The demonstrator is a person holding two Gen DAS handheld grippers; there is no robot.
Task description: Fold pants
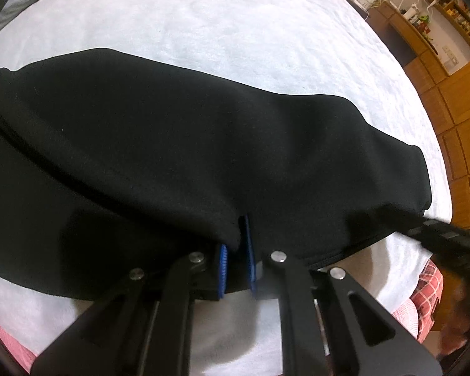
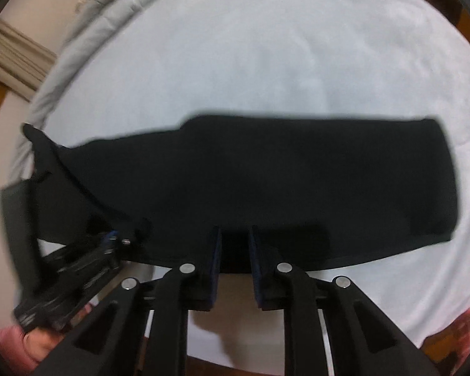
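Left gripper [image 1: 236,260] is what I have closest in: its blue pads [image 1: 223,261] are pinched on a fold of the black pants [image 1: 178,144] along their near hem, so I read it as clamped on the cloth. My right gripper [image 2: 234,263] hangs over the same near edge with its jaws a little apart and nothing pressed between them; I cannot see any fabric caught there.

Beyond both tools the pants lie flat on the white bedspread [image 2: 266,62], long axis running left to right across my view, already doubled leg on leg by the look of it. From the right wrist the leg end [image 2: 435,175] lies off to the right, the waist [image 2: 44,147] to the left beside the left gripper. For a crosswise fold, I judge the right hand nearer the leg end.
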